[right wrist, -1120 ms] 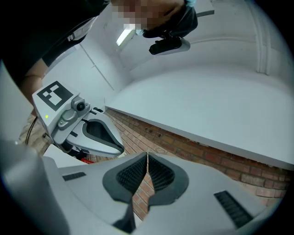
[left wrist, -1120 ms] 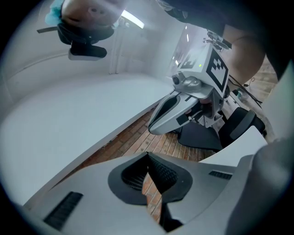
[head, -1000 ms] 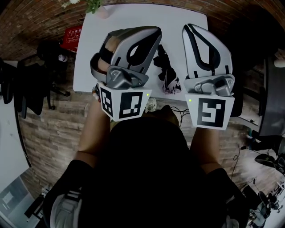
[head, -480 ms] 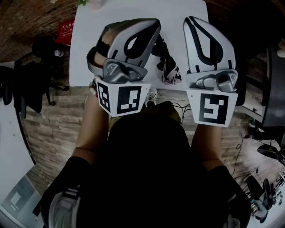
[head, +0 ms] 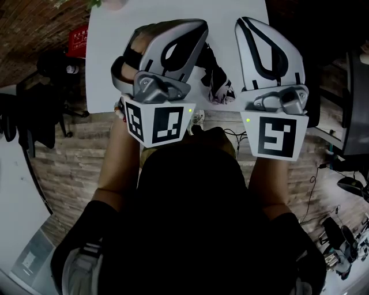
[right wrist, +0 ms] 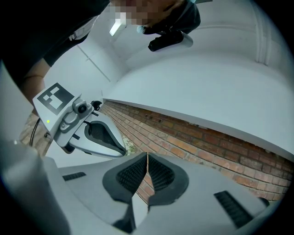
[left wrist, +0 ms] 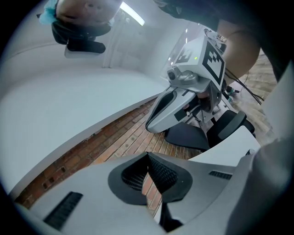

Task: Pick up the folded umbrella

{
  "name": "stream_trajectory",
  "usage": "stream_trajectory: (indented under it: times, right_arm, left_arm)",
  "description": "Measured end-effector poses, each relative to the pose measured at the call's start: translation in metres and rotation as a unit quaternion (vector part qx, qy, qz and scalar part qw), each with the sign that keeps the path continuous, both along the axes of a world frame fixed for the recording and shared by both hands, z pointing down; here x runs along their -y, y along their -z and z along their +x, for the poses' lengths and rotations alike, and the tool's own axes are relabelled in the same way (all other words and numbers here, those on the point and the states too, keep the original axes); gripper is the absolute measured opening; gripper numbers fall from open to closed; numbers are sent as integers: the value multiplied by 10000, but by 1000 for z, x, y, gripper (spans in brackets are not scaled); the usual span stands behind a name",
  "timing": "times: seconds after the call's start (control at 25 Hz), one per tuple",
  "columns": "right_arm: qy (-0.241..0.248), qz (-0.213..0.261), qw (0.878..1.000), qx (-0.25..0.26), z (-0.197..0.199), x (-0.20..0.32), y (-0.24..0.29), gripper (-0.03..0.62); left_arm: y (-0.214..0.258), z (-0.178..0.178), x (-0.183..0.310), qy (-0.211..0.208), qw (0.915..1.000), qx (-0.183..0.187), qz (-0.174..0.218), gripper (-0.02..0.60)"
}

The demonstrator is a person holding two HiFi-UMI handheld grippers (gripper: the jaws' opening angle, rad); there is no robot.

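The folded umbrella (head: 218, 82), black with white and pink patches, lies near the front edge of the white table (head: 115, 69) in the head view. It shows between my two grippers, which hover side by side over that edge and point away from me. My left gripper (head: 196, 30) is to the left of the umbrella and my right gripper (head: 247, 24) to its right; neither touches it. In both gripper views the ribbed pads meet with nothing between them: left gripper (left wrist: 148, 157), right gripper (right wrist: 147, 158). Neither gripper view shows the umbrella.
A plant pot (head: 113, 3) stands at the table's far left corner. A red box (head: 77, 44) and a black office chair (head: 34, 115) are on the floor at the left. Dark furniture (head: 317, 57) and cables (head: 346, 190) lie at the right.
Both grippers have sunk a little together, still side by side. The table and umbrella sit higher in the head view. The jaws have stayed shut.
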State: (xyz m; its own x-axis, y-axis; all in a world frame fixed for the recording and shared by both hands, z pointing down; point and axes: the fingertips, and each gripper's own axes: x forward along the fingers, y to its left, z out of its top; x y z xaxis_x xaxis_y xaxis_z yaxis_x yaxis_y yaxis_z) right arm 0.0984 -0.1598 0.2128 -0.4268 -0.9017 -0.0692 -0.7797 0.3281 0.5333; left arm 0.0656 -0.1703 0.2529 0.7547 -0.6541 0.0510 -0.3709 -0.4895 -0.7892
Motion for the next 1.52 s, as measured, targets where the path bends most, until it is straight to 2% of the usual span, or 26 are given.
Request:
stream_trajectory:
  times: [0.4, 0.6, 0.92, 1.2, 1.52]
  right_arm:
    - [-11, -51, 10000, 6, -1, 6, -7, 31]
    - [27, -159, 9999, 56, -3, 9, -14, 31]
    - [-45, -625, 9980, -109, -8, 18, -51, 31]
    - [-109, -1417, 9894, -306, -7, 25, -113, 31]
    - [-89, -1786, 9834, -321, -9, 26, -145, 32]
  left_arm:
    - [-6, -3, 8, 12, 10000, 66, -67, 12]
    - [-3, -6, 10, 43, 10000, -18, -70, 12]
    - [-1, -9, 11, 49, 9999, -34, -100, 12]
    - [-3, -12, 14, 89, 9999, -60, -103, 12]
    - [-5, -19, 22, 286, 9994, -66, -168, 12]
